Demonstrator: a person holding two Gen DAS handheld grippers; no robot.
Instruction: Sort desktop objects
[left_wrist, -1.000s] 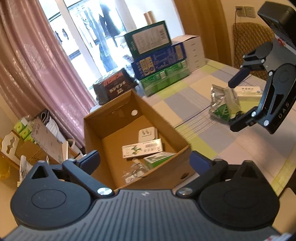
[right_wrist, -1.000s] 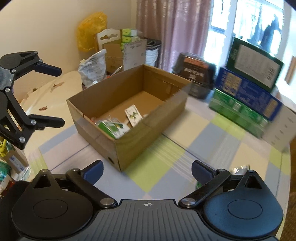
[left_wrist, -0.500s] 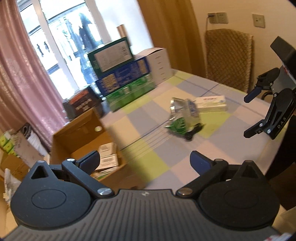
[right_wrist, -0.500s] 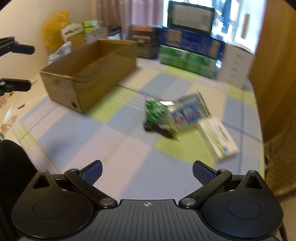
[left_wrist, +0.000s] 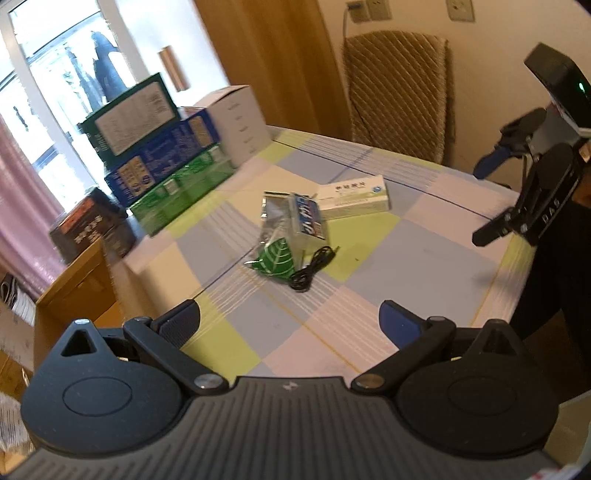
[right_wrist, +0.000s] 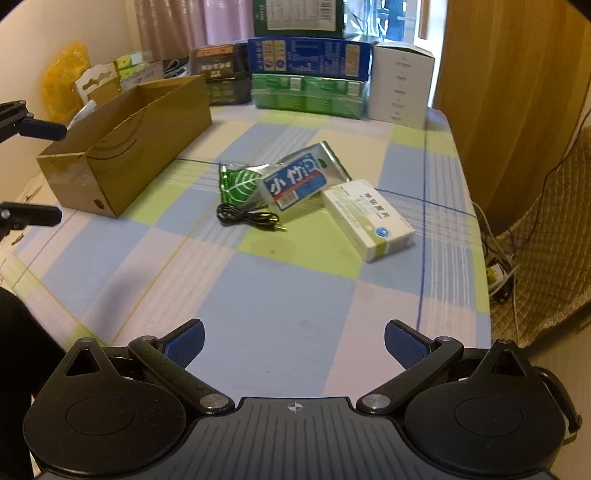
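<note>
— Since both of your tools look free, what is left on the table?

— Four things, lying close together near the middle of the checked cloth. A green leaf-print packet (right_wrist: 238, 183) lies partly under a silver and blue pouch (right_wrist: 301, 178); a white and green carton (right_wrist: 369, 219) sits just beside the pouch on its right; a coiled black cable (right_wrist: 248, 218) lies in front of them. None of them is in the cardboard box (right_wrist: 125, 142) yet, which stands well apart to the left.

— And the box itself?

— From this angle I see only its outer walls, so I cannot tell what it already holds.

— Your grippers?

— My right gripper (right_wrist: 293, 345) hangs above the near cloth, fingers spread wide, nothing between them. My left gripper (left_wrist: 288, 325) is the same: spread and empty, nearer the box. I judge the sorting part-way at best, with these four still to be moved.
</note>
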